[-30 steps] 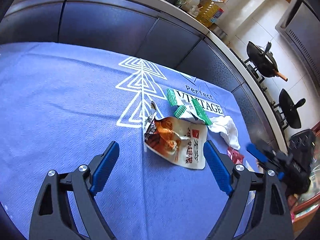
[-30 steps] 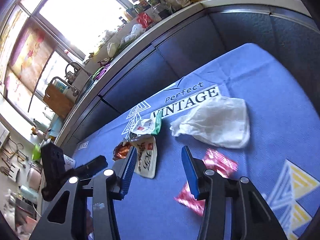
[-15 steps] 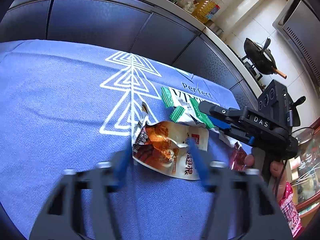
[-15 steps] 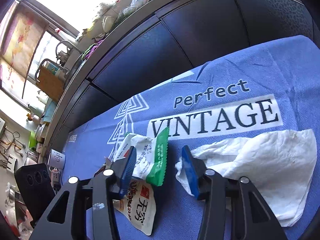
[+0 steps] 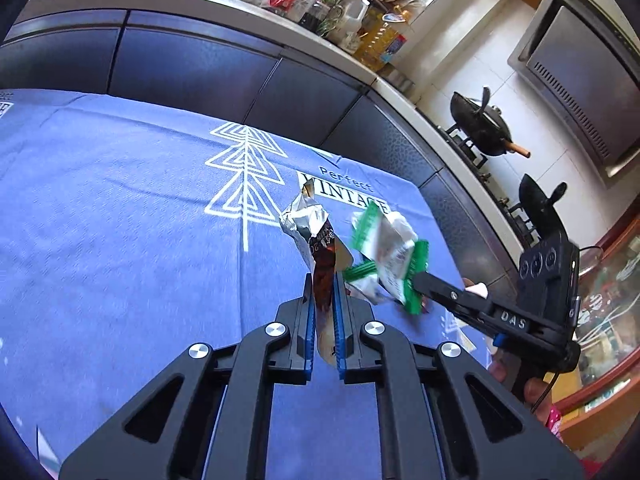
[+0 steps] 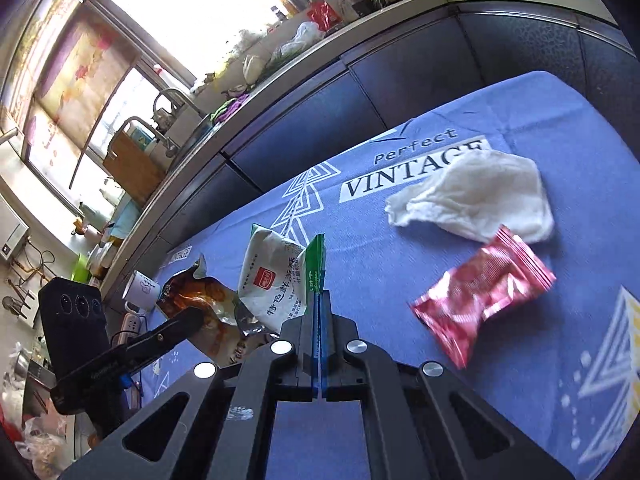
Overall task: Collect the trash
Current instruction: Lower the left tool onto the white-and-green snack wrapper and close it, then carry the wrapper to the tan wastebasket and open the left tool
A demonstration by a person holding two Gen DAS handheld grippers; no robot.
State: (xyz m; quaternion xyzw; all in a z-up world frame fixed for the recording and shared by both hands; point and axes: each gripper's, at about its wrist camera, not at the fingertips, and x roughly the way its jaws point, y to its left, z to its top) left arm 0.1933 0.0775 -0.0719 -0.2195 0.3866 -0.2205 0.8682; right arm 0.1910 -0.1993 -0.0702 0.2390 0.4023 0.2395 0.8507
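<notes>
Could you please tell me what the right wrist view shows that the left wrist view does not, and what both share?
Only the right wrist view shows the white tissue, the red wrapper and the white mug.

Only the left wrist view shows the two black woks on the stove.

Both share the blue tablecloth, the left gripper shut on the orange snack bag, and the right gripper shut on the green-edged white packet.

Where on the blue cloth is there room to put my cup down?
The blue cloth is bare left of the white tree print. It is crowded by the white napkin and red wrapper, right of the VINTAGE lettering.
</notes>
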